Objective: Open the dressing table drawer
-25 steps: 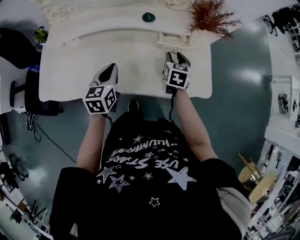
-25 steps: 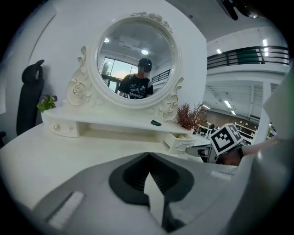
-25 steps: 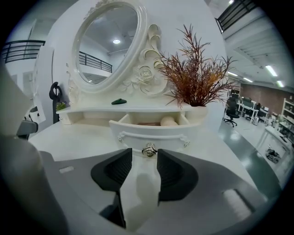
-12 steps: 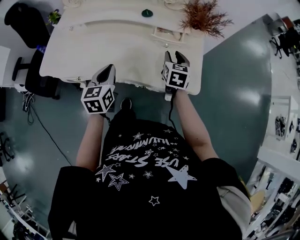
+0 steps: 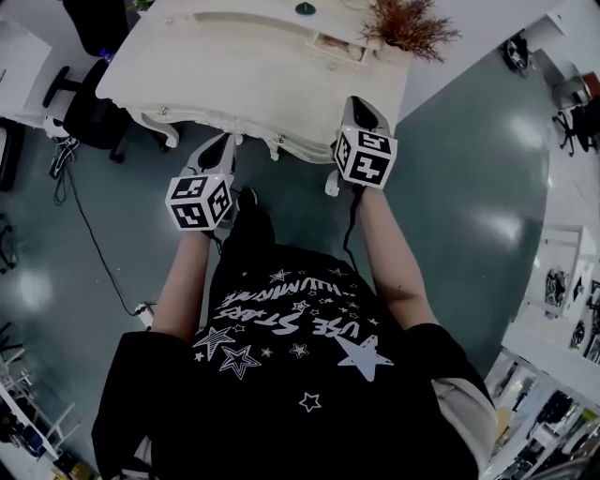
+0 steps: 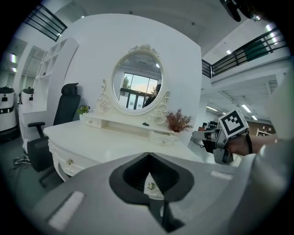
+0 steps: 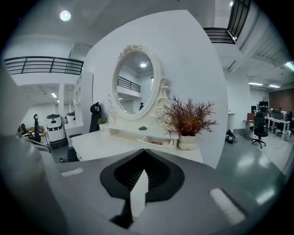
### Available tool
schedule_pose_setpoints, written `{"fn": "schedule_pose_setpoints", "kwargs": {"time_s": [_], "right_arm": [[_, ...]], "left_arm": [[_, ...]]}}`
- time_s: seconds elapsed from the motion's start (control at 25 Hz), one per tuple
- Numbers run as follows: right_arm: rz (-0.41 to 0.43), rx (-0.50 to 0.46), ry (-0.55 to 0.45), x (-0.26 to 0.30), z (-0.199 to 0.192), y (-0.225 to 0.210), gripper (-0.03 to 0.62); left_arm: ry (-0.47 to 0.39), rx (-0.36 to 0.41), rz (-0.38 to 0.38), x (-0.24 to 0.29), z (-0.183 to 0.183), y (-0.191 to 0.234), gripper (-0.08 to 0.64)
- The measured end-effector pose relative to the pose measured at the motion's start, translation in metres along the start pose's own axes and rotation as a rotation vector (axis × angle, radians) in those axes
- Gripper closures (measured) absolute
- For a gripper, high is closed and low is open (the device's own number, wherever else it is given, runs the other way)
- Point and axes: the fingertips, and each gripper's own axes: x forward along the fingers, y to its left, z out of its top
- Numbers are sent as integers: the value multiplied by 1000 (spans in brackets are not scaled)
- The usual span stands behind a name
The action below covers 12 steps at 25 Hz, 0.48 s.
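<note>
The white dressing table (image 5: 253, 75) fills the top of the head view, its curved front carrying small brass drawer knobs (image 5: 277, 139). My left gripper (image 5: 225, 142) hovers just before that front edge, shut and holding nothing. In the left gripper view one knob (image 6: 150, 186) shows through the gap under the closed tips, and another knob (image 6: 69, 161) sits further left. My right gripper (image 5: 362, 105) is over the table's right front corner, also shut and empty. A small upper drawer (image 7: 158, 143) on the back shelf stands partly pulled out.
An oval mirror (image 6: 138, 89) rises at the table's back. A dried reddish plant (image 5: 408, 23) in a pot stands at the right rear corner. A black office chair (image 5: 94, 28) is left of the table, and a cable (image 5: 94, 253) trails on the grey floor.
The person has stepped back from the table. Both grippers, earlier over the tabletop, now sit at its front edge, and more floor is in view.
</note>
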Motion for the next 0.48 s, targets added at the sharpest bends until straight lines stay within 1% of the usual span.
{"fn": "schedule_pose_setpoints", "kwargs": {"time_s": [0.24, 0.48], "right_arm": [[70, -32, 39, -40, -22, 13, 566], [132, -29, 53, -59, -41, 29, 566]], "left_arm": [[8, -13, 34, -38, -18, -22, 560], [14, -35, 63, -64, -40, -30, 560]]}}
